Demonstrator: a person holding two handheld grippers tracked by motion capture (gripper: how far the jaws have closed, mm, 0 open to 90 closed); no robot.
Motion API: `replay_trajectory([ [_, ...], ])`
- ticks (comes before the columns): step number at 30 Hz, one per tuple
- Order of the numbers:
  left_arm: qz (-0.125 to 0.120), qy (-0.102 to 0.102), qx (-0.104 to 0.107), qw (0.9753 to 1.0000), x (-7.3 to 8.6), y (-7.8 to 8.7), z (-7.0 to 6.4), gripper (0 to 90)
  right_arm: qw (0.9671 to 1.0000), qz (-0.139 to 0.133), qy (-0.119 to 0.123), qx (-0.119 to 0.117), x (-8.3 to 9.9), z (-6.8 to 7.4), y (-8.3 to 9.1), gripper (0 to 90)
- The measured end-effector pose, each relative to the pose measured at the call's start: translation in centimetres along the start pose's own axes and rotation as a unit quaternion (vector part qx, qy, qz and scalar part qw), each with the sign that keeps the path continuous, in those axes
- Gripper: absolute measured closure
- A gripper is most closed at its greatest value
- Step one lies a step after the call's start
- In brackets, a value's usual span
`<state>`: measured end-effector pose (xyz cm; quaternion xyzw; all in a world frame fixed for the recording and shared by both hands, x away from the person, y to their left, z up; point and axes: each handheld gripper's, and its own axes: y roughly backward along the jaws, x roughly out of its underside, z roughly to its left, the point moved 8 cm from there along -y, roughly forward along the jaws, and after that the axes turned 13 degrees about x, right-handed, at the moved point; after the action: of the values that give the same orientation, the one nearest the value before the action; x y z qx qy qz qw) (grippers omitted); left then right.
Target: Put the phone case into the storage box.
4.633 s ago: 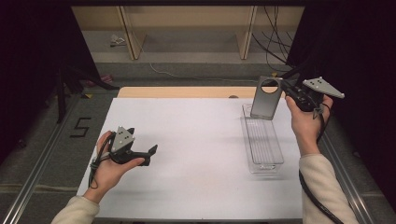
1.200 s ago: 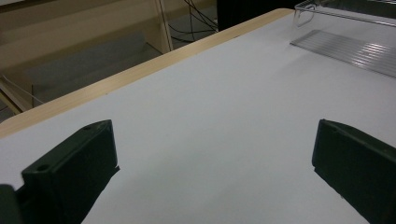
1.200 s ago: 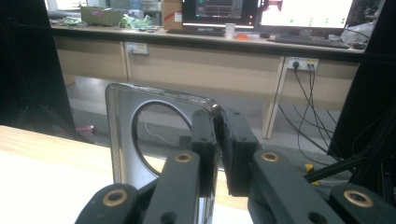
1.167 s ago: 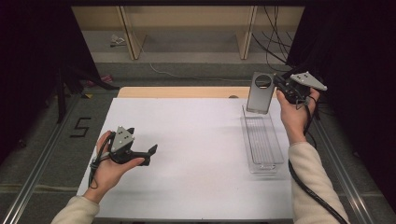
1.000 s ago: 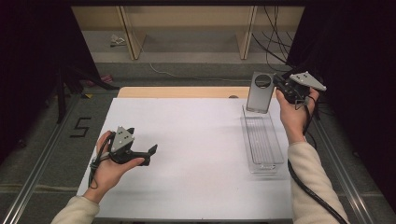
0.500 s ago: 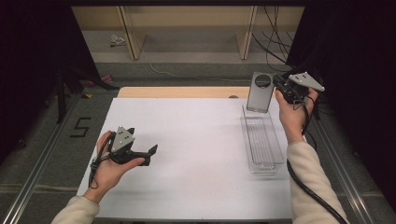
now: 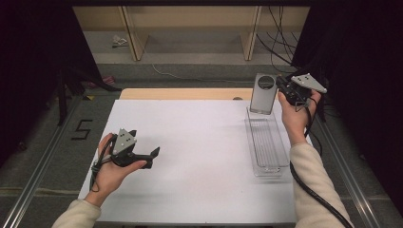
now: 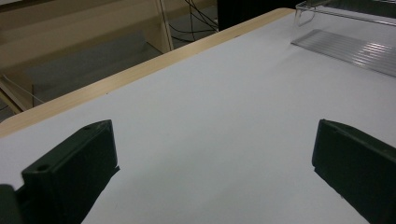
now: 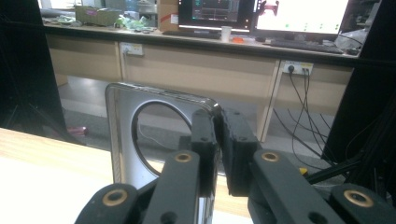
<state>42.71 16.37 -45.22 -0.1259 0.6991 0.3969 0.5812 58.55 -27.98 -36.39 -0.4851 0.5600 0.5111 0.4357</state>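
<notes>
A grey metal plate with a round hole hangs upright over the far end of a clear plastic tray at the table's right. My right gripper is shut on the plate's right edge. In the right gripper view the jaws of my right gripper pinch the rim of the plate beside its hole. My left gripper rests open low over the white table at the left. The left gripper has nothing between its jaws.
The clear tray lies ahead and to the right of the left gripper. A wooden strip edges the table's far side. Beyond it are shelf legs and cables on the floor.
Since 4.6 s ago the right gripper has carried the plate a little farther back and left and set it more upright. The left gripper has not moved.
</notes>
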Motion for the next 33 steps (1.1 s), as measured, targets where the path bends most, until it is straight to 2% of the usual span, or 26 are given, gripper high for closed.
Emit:
replay_trajectory([
  [33,0.002,-0.001,0.001,1.0000,0.0,0.0,0.0,0.0,0.9996,0.024,0.009,0.008,1.9,-0.2,-0.9,84.6],
])
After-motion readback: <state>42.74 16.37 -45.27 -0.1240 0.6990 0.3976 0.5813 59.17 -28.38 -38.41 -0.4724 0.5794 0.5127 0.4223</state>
